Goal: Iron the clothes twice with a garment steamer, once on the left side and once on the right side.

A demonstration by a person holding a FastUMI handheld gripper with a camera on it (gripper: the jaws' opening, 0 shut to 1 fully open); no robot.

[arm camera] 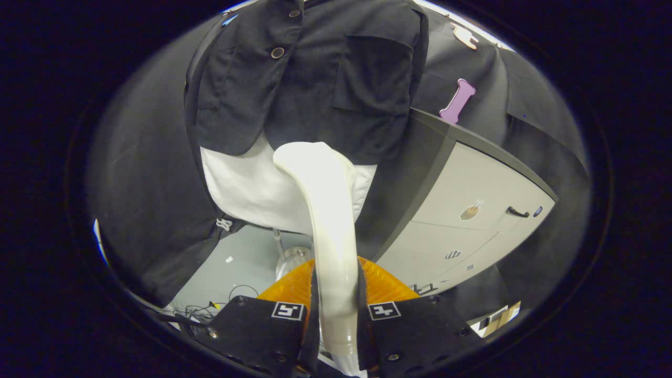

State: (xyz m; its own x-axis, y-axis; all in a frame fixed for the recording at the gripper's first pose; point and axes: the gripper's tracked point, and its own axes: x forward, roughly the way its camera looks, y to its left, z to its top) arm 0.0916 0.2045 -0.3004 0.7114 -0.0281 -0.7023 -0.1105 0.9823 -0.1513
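my hand-held gripper (336, 315) clamped both fingers on the white garment steamer (328, 210), its head against the dark jacket (315, 79).

Gripper-mounted fisheye, low and close, facing up along the gripper (336, 315) toward the hanging jacket (310, 79).

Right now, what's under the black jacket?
A white garment hangs out below the black jacket; its upper part is covered. The claw grips the steamer.

White steamer (331, 210) is clamped upright in the hand-held gripper (336, 315), head touching the hanging black jacket (315, 79) ahead.
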